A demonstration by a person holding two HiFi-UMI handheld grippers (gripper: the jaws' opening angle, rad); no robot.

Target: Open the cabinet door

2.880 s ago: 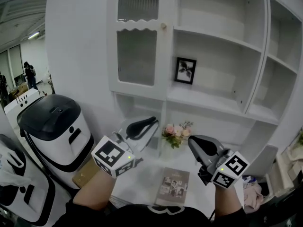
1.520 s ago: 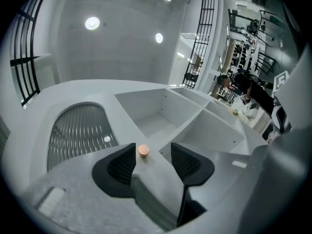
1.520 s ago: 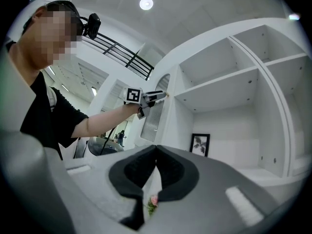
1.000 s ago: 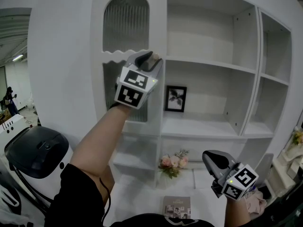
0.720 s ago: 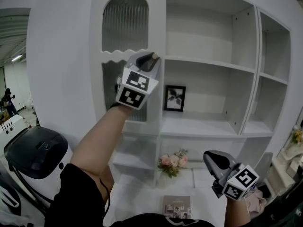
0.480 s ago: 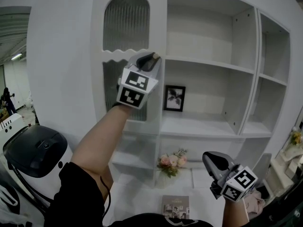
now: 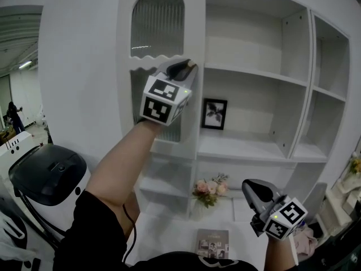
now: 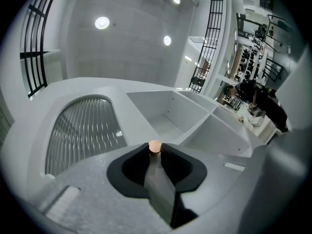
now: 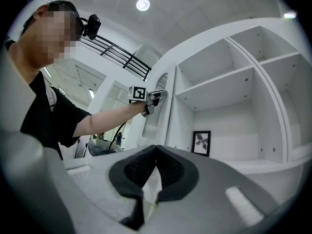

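Left tongs (image 7: 189,66) just closed on the cabinet door knob (image 8: 154,146).

The left tool (image 7: 188,68) hides all but the tip of the door knob (image 8: 154,146).

Head view: looked forward from the person's head at the cabinet (image 7: 254,145), fairly near.
Left tool view: faced upward, right against the door (image 8: 83,130) and knob (image 8: 154,146).
Right tool view: looked up from lower, farther back.
Shared: cabinet, left tool (image 7: 189,66).
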